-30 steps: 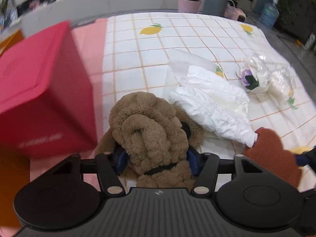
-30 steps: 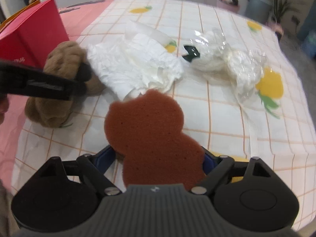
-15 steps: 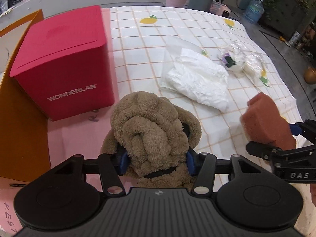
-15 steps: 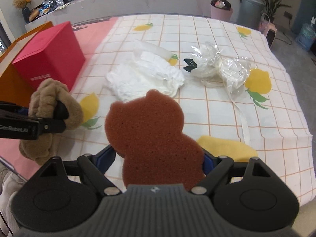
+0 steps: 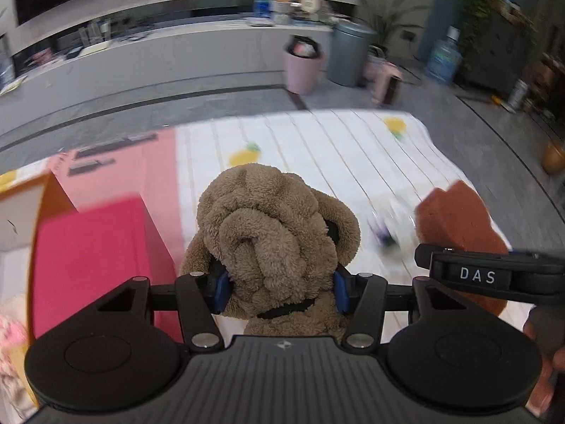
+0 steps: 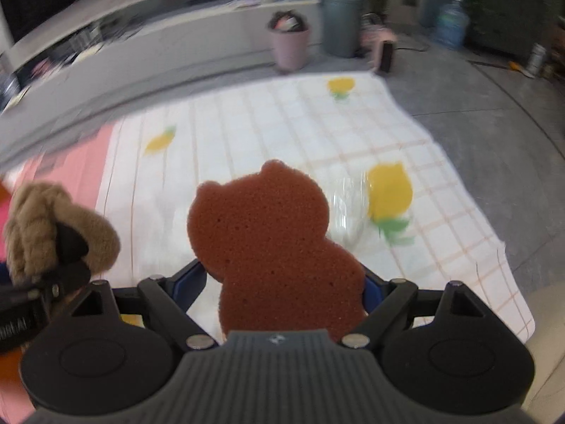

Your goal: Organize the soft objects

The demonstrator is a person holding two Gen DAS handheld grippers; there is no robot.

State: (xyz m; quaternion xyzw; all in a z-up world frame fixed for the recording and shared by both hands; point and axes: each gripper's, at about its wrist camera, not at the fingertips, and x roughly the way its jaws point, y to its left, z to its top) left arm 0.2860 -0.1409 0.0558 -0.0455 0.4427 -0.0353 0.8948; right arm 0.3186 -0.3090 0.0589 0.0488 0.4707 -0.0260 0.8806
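A tan plush dog (image 5: pixel 272 240) hangs above the table with my left gripper (image 5: pixel 279 289) shut on it, blue pads pressing both sides. A red-brown bear-shaped sponge (image 6: pixel 268 243) is held upright by my right gripper (image 6: pixel 282 289), shut on its lower body. In the left wrist view the sponge (image 5: pixel 455 219) and the right gripper's black finger sit at the right. In the right wrist view the plush dog (image 6: pixel 53 226) shows at the left edge.
A red box (image 5: pixel 91 265) stands left of the plush on a pink mat, with an orange carton (image 5: pixel 24 212) beside it. The lemon-print checked cloth (image 6: pixel 282 134) covers the table; clear plastic wrap (image 6: pixel 348 208) lies on it. Bins stand on the floor beyond.
Both grippers have risen with their loads and tilted up, so the far floor and counter now show. The white bundle has dropped out of sight behind the held objects.
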